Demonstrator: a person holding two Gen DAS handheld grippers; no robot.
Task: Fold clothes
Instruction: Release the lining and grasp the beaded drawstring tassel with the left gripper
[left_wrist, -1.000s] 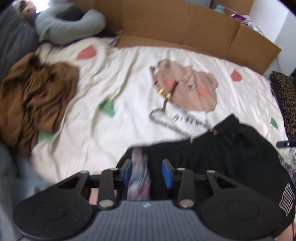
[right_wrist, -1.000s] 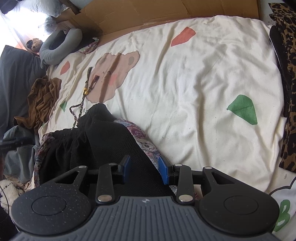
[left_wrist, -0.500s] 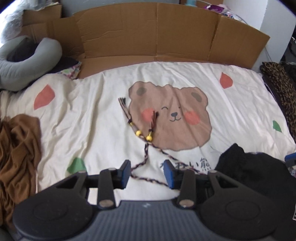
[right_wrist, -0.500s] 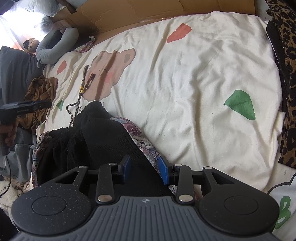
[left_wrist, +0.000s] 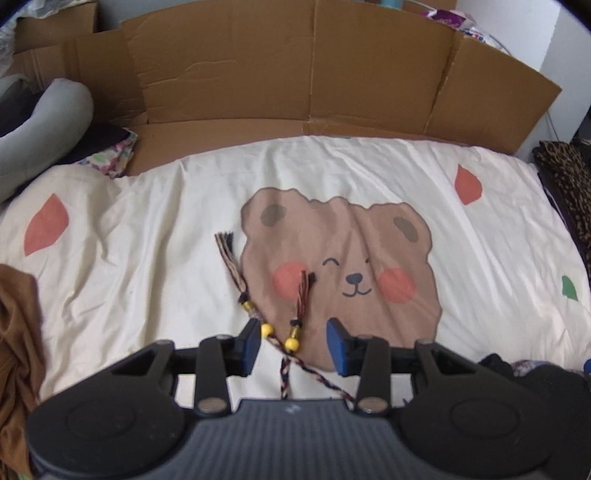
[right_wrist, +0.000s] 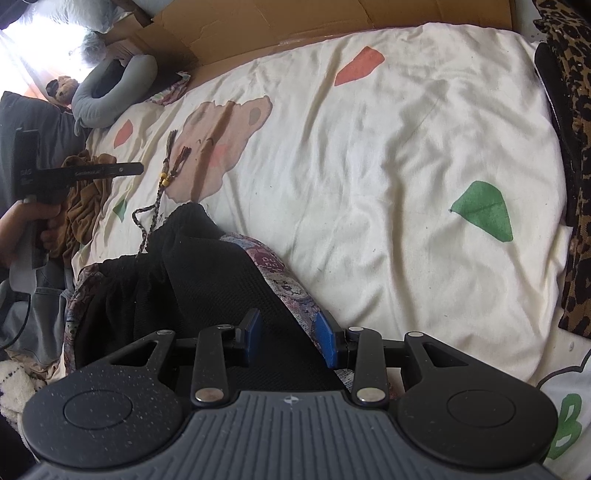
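The left gripper (left_wrist: 293, 343) hovered with its jaws wide apart and empty above the braided cord (left_wrist: 284, 365) on the bed (left_wrist: 147, 240), while the right gripper (right_wrist: 288, 338) had its jaws closed around the black garment (right_wrist: 207, 280) at the bed's near edge.

Home bedroom, bear-print bedsheet (left_wrist: 155, 236), neck pillow (left_wrist: 44, 125)

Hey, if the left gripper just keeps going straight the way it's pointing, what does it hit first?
Probably the braided cord with yellow beads, lying between the open fingers of the left gripper, on the bear-print sheet. Height above the bed is unclear, so it may meet the sheet just beyond instead.
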